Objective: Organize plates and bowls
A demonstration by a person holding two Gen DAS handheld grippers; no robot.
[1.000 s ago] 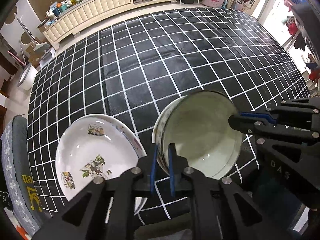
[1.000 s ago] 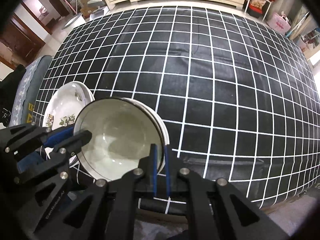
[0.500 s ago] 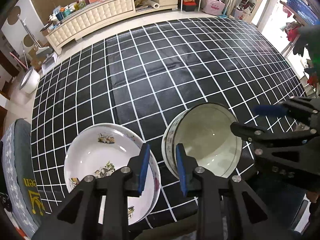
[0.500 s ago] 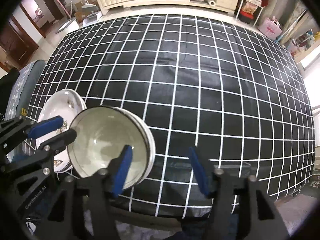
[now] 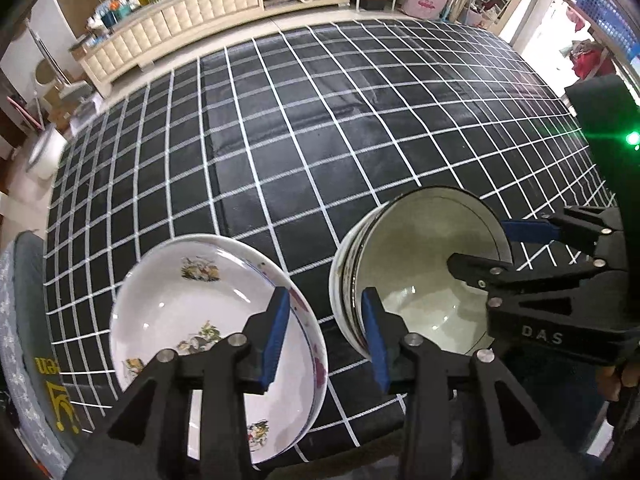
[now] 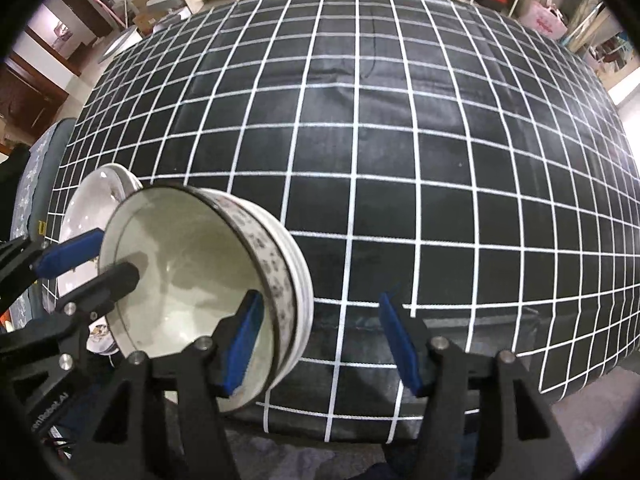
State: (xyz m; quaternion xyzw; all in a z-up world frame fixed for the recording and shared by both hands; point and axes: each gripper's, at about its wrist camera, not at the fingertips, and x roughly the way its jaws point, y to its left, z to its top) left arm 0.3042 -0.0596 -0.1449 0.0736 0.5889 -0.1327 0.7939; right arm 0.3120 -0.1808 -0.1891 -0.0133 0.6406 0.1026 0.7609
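A stack of nested white bowls (image 5: 424, 280) (image 6: 180, 272) with dark rims stands near the front edge of the black grid-cloth table (image 5: 300, 140) (image 6: 400, 160). Beside it on the left lie stacked white plates (image 5: 192, 308) (image 6: 100, 188) printed with birds and flowers. My left gripper (image 5: 325, 336) (image 6: 96, 264) is opening; the stack's left wall stands between its pads, which do not press on it. Straddling the stack's right wall, my right gripper (image 6: 322, 342) (image 5: 480, 244) is open too, one pad inside the top bowl and one outside.
A cream padded sideboard (image 5: 192, 24) with clutter runs along the far wall. A grey cushioned seat (image 5: 24, 340) stands by the table's left edge. A pink bag (image 5: 426, 0) and shelves stand at the back right.
Both grippers were shut on the top bowl's rim, one on each side; both have opened and let it go. The bowl now rests in the stack.
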